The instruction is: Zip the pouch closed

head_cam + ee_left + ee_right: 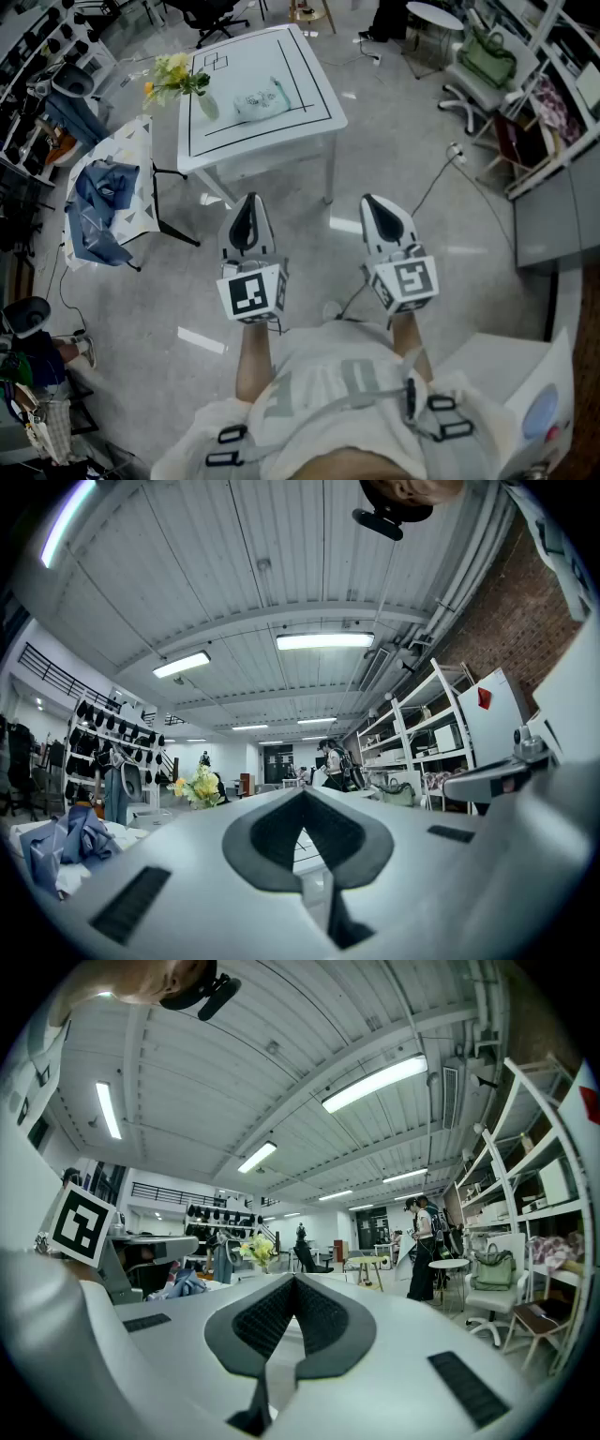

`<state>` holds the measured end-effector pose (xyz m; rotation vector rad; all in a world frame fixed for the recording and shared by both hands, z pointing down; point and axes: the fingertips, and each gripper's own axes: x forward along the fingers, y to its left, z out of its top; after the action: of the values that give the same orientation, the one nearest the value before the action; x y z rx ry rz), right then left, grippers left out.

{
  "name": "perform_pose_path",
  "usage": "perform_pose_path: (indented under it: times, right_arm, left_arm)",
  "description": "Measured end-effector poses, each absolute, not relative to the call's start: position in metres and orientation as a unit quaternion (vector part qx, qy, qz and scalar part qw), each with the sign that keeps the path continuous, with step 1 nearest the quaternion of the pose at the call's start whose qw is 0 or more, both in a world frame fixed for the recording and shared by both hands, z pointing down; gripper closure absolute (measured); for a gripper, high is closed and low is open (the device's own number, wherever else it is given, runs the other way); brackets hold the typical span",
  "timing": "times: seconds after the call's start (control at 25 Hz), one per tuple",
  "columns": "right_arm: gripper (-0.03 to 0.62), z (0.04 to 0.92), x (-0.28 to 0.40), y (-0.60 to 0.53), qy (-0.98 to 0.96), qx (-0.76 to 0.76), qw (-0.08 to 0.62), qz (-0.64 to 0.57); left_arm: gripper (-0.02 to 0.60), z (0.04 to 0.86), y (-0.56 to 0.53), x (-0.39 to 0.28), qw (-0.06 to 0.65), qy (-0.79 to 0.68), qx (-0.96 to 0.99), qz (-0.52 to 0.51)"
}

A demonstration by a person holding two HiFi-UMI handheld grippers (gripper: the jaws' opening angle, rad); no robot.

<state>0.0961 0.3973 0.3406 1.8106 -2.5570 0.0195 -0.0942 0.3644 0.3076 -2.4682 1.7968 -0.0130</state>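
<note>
Currently the left claw (249, 201) and right claw (373, 202) are both pinched together on nothing, while the pouch (261, 101) lies crosswise on the desk (234, 133) well ahead, nearer the left claw's line.
</note>
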Motion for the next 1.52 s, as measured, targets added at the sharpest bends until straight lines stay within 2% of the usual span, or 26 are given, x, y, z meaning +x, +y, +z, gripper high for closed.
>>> perform_pose_path:
  times: [0.32,0.6,0.84,1.16,1.52]
  right_arm:
    - [0.589,0.341,0.102,0.401,-0.819,0.573,0.028,-0.011]
    - [0.589,0.344,0.1,0.4,-0.836,0.546,-0.026,0.042]
    - [0.589,0.351,0.091,0.391,-0.842,0.537,-0.014,0.051]
    - [0.589,0.337,0.094,0.344,-0.832,0.554,-0.024,0.011]
    - [0.589,0.33,0.11,0.242,-0.812,0.583,-0.016,0.016]
  left_arm:
    - [0.574,0.315,0.365,-0.086,0.049,0.58,-0.813,-0.006]
    - [0.574,0.313,0.368,-0.085,0.044,0.592,-0.805,-0.012]
    - [0.574,0.317,0.36,-0.096,0.036,0.599,-0.8,-0.006]
    - [0.574,0.305,0.289,-0.103,0.063,0.594,-0.801,0.023]
    - [0.574,0.303,0.181,-0.104,0.043,0.588,-0.807,0.023]
